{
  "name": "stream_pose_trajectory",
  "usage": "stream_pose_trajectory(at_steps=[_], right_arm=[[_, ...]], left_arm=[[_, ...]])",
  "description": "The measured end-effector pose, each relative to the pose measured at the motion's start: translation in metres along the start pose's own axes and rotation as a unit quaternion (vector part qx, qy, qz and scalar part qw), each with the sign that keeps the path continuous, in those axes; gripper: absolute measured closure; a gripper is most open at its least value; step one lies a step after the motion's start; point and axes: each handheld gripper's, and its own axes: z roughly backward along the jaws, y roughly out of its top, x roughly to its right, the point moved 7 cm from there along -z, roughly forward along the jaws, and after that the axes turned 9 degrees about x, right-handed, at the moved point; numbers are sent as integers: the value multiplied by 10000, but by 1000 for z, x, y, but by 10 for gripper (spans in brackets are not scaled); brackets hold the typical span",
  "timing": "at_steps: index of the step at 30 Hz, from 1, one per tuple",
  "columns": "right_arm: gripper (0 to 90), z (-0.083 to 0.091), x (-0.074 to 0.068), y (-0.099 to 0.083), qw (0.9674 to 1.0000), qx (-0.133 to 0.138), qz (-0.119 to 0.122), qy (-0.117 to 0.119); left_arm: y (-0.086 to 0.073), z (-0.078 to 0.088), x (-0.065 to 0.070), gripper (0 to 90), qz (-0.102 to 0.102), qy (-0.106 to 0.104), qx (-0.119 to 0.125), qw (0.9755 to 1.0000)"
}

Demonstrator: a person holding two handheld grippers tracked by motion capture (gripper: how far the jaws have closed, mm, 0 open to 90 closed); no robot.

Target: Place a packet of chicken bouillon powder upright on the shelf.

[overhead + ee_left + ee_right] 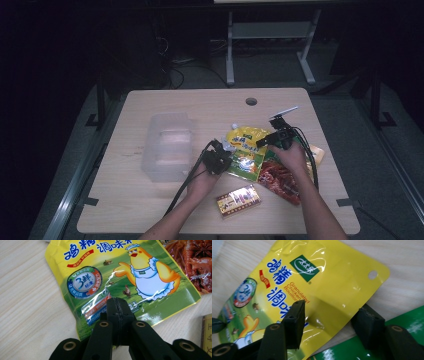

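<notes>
**Two grippers at the yellow pouch**

The left gripper (117, 312) is clamped together on the lower edge of the yellow pouch (245, 150), which lies on the table (150, 205). The right gripper (332, 322) stands apart, straddling the pouch's top edge.

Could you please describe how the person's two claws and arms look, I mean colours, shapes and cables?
Both the left claw and the right claw are black. Each has two blocky matte jaws with brass-coloured rivet rings at the joints. Black cables trail back from each along the forearms. The forearms are bare, with no sleeves visible.
</notes>
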Motion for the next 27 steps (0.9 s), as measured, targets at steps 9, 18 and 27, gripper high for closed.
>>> stream_pose_trajectory(at_steps=[9,18,27], right_arm=[[565,1,-12,2,9992,0,151,379],[676,-1,-4,-1,9990,-106,-91,433],[757,-1,-3,-3,9978,-202,-217,585]], left_arm=[[1,-1,0,897,-63,10,-14,10000],[1,-1,0,896,-10,-14,-7,10000],[1,-2,0,896,-44,5,-26,10000]])
